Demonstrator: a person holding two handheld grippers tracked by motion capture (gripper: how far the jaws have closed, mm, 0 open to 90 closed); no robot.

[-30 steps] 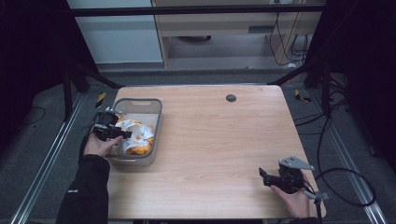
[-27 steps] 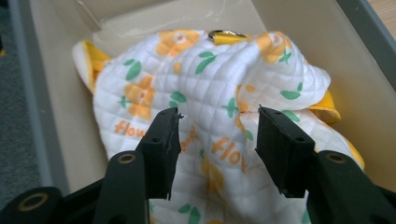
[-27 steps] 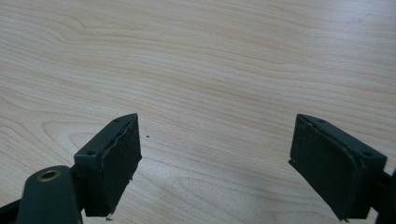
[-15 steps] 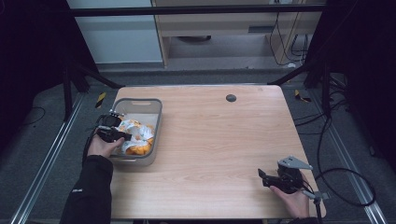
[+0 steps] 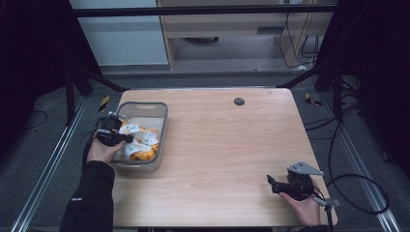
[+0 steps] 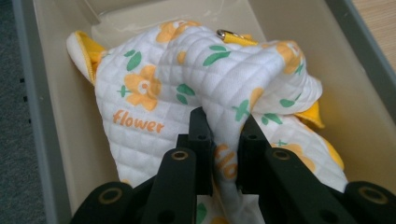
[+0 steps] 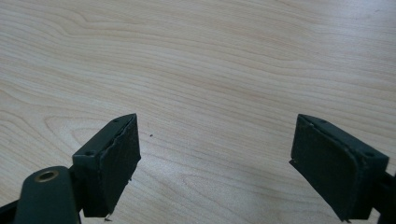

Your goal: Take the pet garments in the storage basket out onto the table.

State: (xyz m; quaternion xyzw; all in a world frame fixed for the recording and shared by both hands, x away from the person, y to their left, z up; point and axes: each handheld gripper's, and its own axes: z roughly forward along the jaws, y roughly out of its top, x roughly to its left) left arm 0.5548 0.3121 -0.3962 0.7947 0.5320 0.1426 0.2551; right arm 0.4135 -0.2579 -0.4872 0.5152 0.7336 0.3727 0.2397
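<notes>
Left gripper [image 6: 223,140] clamps quilted cloth [image 6: 196,79] between bin walls [image 6: 42,116]; right gripper [image 7: 215,158] gapes.

The left tool [image 6: 223,140] hides part of the cloth's [image 6: 187,74] orange lettering

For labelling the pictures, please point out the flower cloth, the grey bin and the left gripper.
flower cloth [image 6: 154,79], left gripper view, on its quilted top fold.
grey bin [image 5: 162,126], high view, on its right wall.
left gripper [image 6: 223,135], left gripper view, midway between its fingertips.
</notes>
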